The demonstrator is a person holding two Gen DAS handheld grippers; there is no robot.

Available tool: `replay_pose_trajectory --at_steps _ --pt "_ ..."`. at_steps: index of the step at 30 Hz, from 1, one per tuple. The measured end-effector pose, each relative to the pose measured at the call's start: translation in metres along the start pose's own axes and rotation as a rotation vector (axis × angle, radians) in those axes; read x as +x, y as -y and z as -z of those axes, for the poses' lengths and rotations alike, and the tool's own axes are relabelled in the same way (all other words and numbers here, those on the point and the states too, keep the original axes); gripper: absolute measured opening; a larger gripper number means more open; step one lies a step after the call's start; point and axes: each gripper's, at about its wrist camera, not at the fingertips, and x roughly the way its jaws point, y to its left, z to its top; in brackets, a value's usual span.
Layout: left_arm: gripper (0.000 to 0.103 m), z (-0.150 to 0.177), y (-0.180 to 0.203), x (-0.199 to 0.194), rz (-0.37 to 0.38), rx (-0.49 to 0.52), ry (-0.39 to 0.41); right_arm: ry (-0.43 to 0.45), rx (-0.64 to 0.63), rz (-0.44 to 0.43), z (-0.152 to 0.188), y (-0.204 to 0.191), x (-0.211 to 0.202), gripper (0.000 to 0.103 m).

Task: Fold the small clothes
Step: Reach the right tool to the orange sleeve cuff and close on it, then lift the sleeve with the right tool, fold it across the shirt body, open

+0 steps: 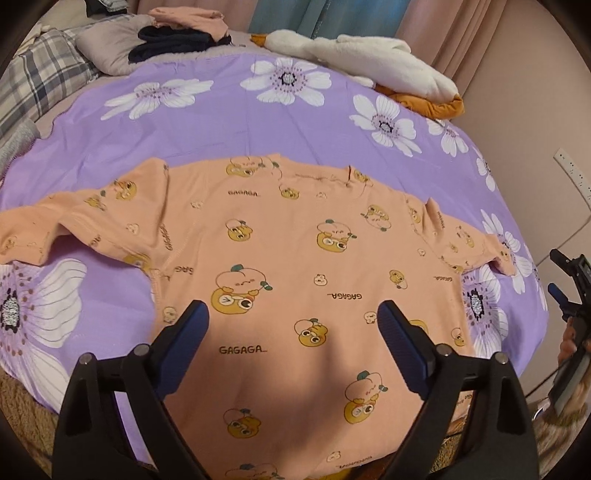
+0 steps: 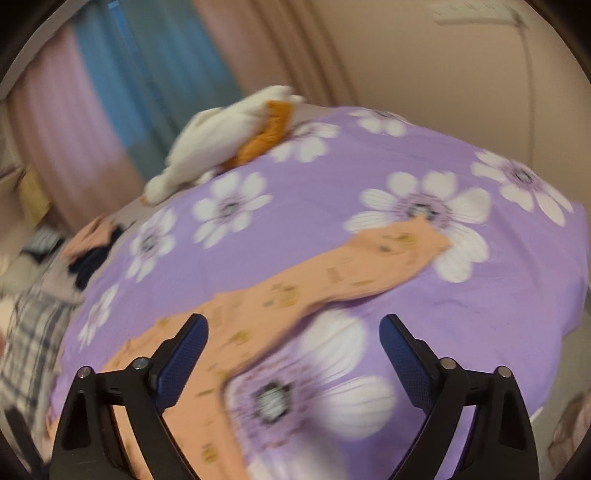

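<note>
A small peach shirt with yellow cartoon prints and "GAGAGA" lettering lies spread flat on the purple flowered bedsheet, both short sleeves out to the sides. My left gripper is open and empty, hovering over the shirt's lower part. My right gripper is open and empty, above the shirt's right side; the right sleeve stretches away ahead of it. The right wrist view is blurred. The right gripper also shows at the far right edge of the left wrist view.
A white and orange plush toy lies at the far edge of the bed. Folded peach and dark clothes are stacked at the back left beside a plaid pillow. A wall with a socket strip stands to the right.
</note>
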Motion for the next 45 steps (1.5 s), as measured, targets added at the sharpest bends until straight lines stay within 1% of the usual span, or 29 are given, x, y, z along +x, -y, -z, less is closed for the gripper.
replay_pose_trajectory --at_steps 2,3,4,6,8,10,13,15,16,18,19,21,22,24,26,27,30,33,36,40,45 --pt "0.087 0.000 0.000 0.008 0.002 -0.007 -0.024 -0.015 0.074 0.031 -0.012 0.026 0.014 0.080" --pt "0.084 0.000 0.000 0.012 0.004 -0.010 -0.034 -0.024 0.098 0.038 -0.016 0.033 0.019 0.079" --pt "0.083 0.000 0.000 0.015 0.006 -0.012 -0.042 -0.042 0.140 0.059 -0.021 0.049 0.030 0.078" --pt "0.080 0.000 0.000 0.024 0.002 -0.015 -0.061 -0.057 0.188 0.095 -0.028 0.068 0.045 0.076" --pt "0.079 0.002 0.000 0.031 -0.010 -0.019 -0.081 -0.077 0.251 0.123 -0.038 0.094 0.067 0.068" --pt "0.079 0.002 -0.001 0.037 -0.021 -0.024 -0.096 -0.099 0.293 0.142 -0.046 0.112 0.086 0.063" --pt "0.079 0.000 -0.001 0.039 -0.029 -0.029 -0.102 -0.139 0.321 0.178 -0.052 0.128 0.115 0.061" --pt "0.079 -0.001 -0.001 0.040 -0.028 -0.033 -0.100 -0.164 0.337 0.178 -0.051 0.131 0.128 0.053" --pt "0.079 -0.001 -0.001 0.040 -0.027 -0.034 -0.101 -0.164 0.338 0.172 -0.051 0.131 0.132 0.045" --pt "0.079 -0.002 0.000 0.041 -0.027 -0.031 -0.103 -0.151 0.312 0.170 -0.055 0.128 0.137 0.022" --pt "0.079 -0.002 0.001 0.041 -0.027 -0.028 -0.105 -0.151 0.307 0.175 -0.057 0.126 0.137 0.008" --pt "0.079 -0.003 0.002 0.041 -0.029 -0.025 -0.106 -0.121 0.302 0.154 -0.064 0.128 0.133 0.008" --pt "0.079 -0.003 0.002 0.041 -0.028 -0.024 -0.105 -0.088 0.286 0.146 -0.069 0.127 0.124 0.008" --pt "0.079 -0.003 0.002 0.041 -0.028 -0.026 -0.104 -0.028 0.259 0.175 -0.077 0.128 0.108 0.008" --pt "0.079 -0.004 0.002 0.041 -0.028 -0.032 -0.106 0.008 0.258 0.188 -0.083 0.132 0.097 0.008" --pt "0.079 -0.004 0.002 0.041 -0.028 -0.034 -0.106 0.010 0.258 0.191 -0.084 0.136 0.096 0.008" --pt "0.079 -0.006 0.002 0.035 -0.038 -0.031 -0.093 -0.027 0.254 0.211 -0.083 0.142 0.107 0.008" --pt "0.080 -0.007 0.002 0.028 -0.059 -0.027 -0.075 0.005 0.248 0.219 -0.084 0.137 0.098 0.008" --pt "0.080 -0.009 -0.001 0.018 -0.063 -0.027 -0.051 0.051 0.226 0.205 -0.093 0.116 0.084 0.008" --pt "0.081 -0.011 -0.008 0.006 -0.059 -0.041 -0.026 0.120 0.110 0.206 -0.108 0.070 0.056 0.008" --pt "0.081 -0.011 -0.016 -0.005 -0.065 -0.055 -0.002 0.155 0.027 0.124 -0.115 0.018 0.036 0.008"
